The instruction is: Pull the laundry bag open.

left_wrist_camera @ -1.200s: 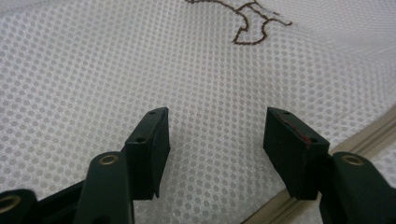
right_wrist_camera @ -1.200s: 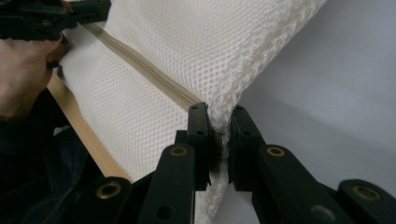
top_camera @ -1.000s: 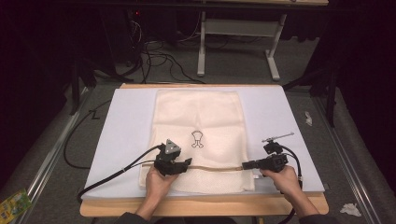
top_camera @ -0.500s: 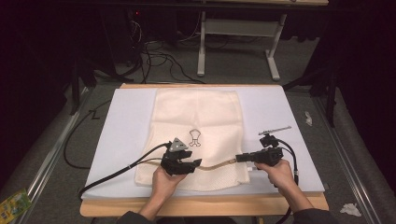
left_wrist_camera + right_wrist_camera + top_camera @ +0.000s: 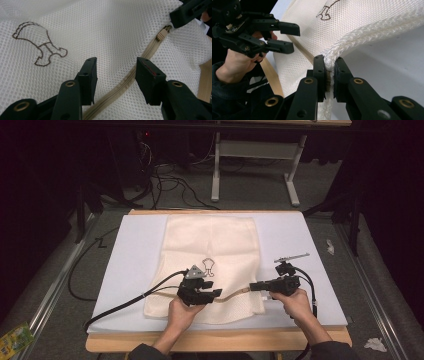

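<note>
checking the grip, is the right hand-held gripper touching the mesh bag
Touching. The right gripper view shows the right hand-held gripper with both jaws pressed on the corded edge of the mesh bag.
</note>
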